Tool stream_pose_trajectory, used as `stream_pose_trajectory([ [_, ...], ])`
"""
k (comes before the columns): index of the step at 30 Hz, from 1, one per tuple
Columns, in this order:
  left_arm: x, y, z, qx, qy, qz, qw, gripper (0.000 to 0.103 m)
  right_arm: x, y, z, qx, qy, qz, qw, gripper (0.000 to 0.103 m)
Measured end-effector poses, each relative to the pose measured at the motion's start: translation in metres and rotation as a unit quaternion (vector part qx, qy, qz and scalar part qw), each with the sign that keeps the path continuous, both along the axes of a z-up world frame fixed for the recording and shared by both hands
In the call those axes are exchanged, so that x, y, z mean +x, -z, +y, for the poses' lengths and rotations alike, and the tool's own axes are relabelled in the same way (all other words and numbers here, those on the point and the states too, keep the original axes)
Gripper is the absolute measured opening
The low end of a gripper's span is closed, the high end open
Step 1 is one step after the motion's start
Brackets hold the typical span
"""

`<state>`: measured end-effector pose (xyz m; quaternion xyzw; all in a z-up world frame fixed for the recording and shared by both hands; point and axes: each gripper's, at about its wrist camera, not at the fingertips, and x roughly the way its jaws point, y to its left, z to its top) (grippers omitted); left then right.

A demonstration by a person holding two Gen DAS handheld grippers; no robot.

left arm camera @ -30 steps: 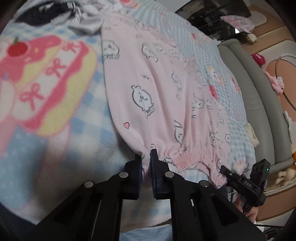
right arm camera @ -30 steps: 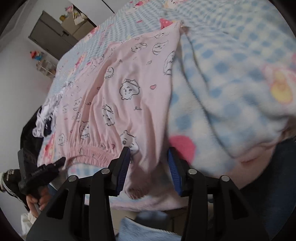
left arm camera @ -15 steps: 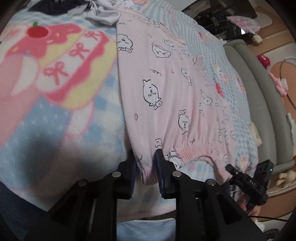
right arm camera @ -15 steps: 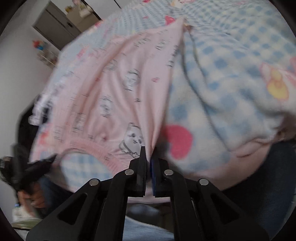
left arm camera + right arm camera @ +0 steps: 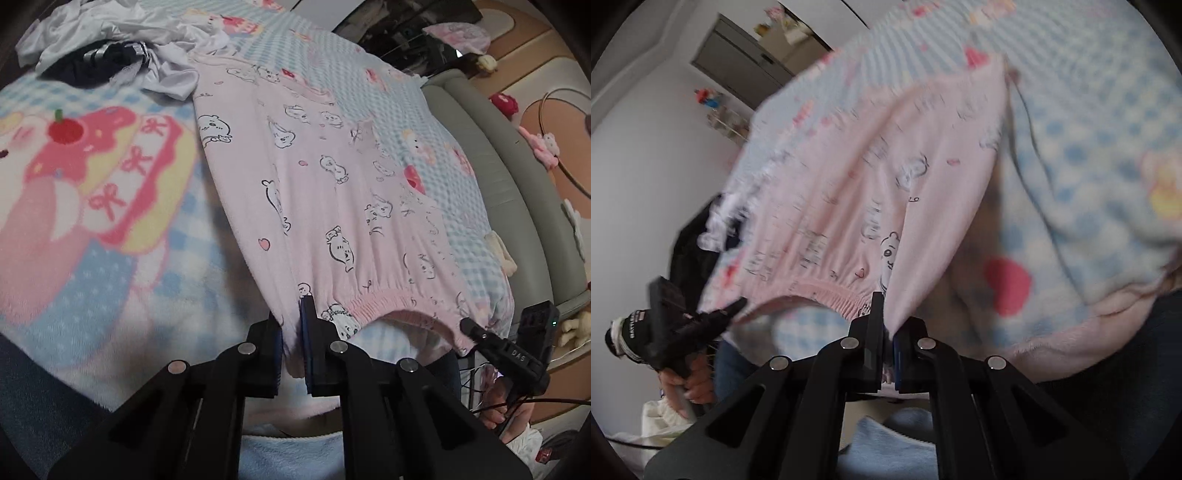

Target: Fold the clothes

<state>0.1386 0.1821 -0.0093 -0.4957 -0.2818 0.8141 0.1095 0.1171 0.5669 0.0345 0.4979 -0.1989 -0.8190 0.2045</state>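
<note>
Pink pyjama trousers (image 5: 332,192) printed with small cartoon animals lie stretched across a blue checked blanket (image 5: 92,280) on a bed. My left gripper (image 5: 291,332) is shut on one corner of their elastic waistband. My right gripper (image 5: 888,325) is shut on the opposite waistband corner of the pink pyjama trousers (image 5: 871,192), which are lifted off the blanket (image 5: 1082,158) at this end. Each wrist view shows the other gripper at the far waistband corner, the right gripper (image 5: 476,332) at lower right and the left gripper (image 5: 727,310) at lower left. The right wrist view is motion-blurred.
A heap of white and dark clothes (image 5: 110,55) lies at the far end of the bed. A grey padded bed edge (image 5: 517,192) runs along the right, with soft toys (image 5: 543,144) on the floor beyond. A grey cabinet (image 5: 746,62) stands against the white wall.
My right gripper closed from open onto the waistband corner. Both grippers have lifted and pulled the waistband towards the near edge, drawing the trousers taut.
</note>
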Motion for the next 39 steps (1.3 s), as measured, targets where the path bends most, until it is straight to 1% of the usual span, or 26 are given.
stream_pose_trajectory([
  [1,0.001,0.002,0.0,0.001,-0.001,-0.003,1.0,0.009,0.001,-0.003,0.0,0.007,-0.004,0.004,1.0,0.001],
  [4,0.0,0.014,-0.004,-0.004,0.002,-0.024,0.9997,0.009,0.002,0.019,0.006,0.006,0.006,-0.033,0.999,0.001],
  [7,-0.003,0.027,-0.009,-0.011,0.015,-0.071,0.9973,0.014,0.004,0.044,0.011,0.007,0.015,-0.069,0.997,0.002],
  [8,-0.005,0.027,-0.011,-0.014,0.023,-0.089,0.9956,0.015,0.004,0.049,0.013,0.005,0.016,-0.078,0.997,0.006],
  [9,-0.005,0.024,-0.012,-0.025,0.03,-0.1,0.9943,0.016,0.003,0.051,0.014,0.003,0.014,-0.083,0.996,0.006],
  [10,-0.005,0.011,-0.013,-0.048,0.032,-0.089,0.9944,0.016,0.002,0.053,0.015,0.0,0.01,-0.086,0.996,0.007],
  [12,-0.006,-0.021,-0.012,-0.096,0.034,-0.048,0.9936,0.016,0.004,0.049,0.018,0.002,0.012,-0.079,0.997,0.012],
  [13,-0.01,-0.031,-0.007,-0.104,0.041,-0.033,0.9932,0.016,0.003,0.045,0.021,0.0,0.009,-0.073,0.997,0.013],
  [15,-0.022,-0.038,0.012,-0.088,0.072,-0.012,0.9935,0.016,0.0,0.04,0.024,-0.005,0.005,-0.062,0.998,0.013],
  [18,-0.04,-0.048,0.041,-0.064,0.118,0.02,0.9907,0.016,-0.004,0.042,0.018,-0.008,-0.003,-0.066,0.998,0.014],
  [19,-0.047,-0.048,0.053,-0.055,0.135,0.024,0.9891,0.016,-0.006,0.044,0.016,-0.005,-0.004,-0.069,0.998,0.018],
  [20,-0.053,-0.042,0.068,-0.044,0.152,0.015,0.9873,0.014,-0.007,0.047,0.015,-0.002,-0.005,-0.071,0.997,0.018],
  [21,-0.059,-0.035,0.083,-0.041,0.167,0.006,0.9851,0.014,-0.008,0.048,0.013,0.013,-0.006,-0.07,0.997,0.018],
  [22,-0.063,-0.028,0.095,-0.051,0.18,-0.004,0.9824,0.014,-0.009,0.046,0.011,0.021,-0.009,-0.065,0.998,0.017],
  [23,-0.067,-0.019,0.104,-0.062,0.187,-0.018,0.9801,0.014,-0.01,0.042,0.009,0.019,-0.011,-0.058,0.998,0.01],
  [24,-0.069,-0.007,0.107,-0.075,0.187,-0.04,0.9787,0.014,-0.01,0.037,0.008,0.016,-0.012,-0.051,0.998,0.006],
  [25,-0.071,0.004,0.107,-0.08,0.184,-0.059,0.978,0.014,-0.011,0.032,0.008,0.013,-0.013,-0.044,0.999,0.005],
  [27,-0.072,0.017,0.095,-0.054,0.164,-0.077,0.982,0.014,-0.018,0.019,0.002,0.011,-0.022,-0.03,0.999,0.003],
  [30,-0.062,0.007,0.059,0.018,0.12,-0.058,0.991,0.015,-0.038,-0.007,-0.024,0.008,-0.055,-0.002,0.998,0.002],
  [33,-0.047,-0.01,0.015,0.047,0.061,-0.022,0.9968,0.02,-0.064,-0.035,-0.078,-0.005,-0.112,0.028,0.993,0.002],
  [35,-0.038,-0.011,-0.012,0.058,0.027,-0.02,0.9978,0.021,-0.075,-0.039,-0.119,-0.026,-0.161,0.031,0.986,0.002],
  [37,-0.03,-0.004,-0.039,0.084,-0.008,-0.027,0.9961,0.021,-0.084,-0.041,-0.161,-0.049,-0.209,0.033,0.976,0.002],
  [38,-0.027,0.0,-0.051,0.096,-0.024,-0.031,0.9946,0.022,-0.084,-0.036,-0.168,-0.051,-0.217,0.024,0.975,0.004],
  [39,-0.024,0.004,-0.058,0.101,-0.034,-0.036,0.9936,0.022,-0.082,-0.03,-0.171,-0.051,-0.222,0.013,0.974,0.005],
])
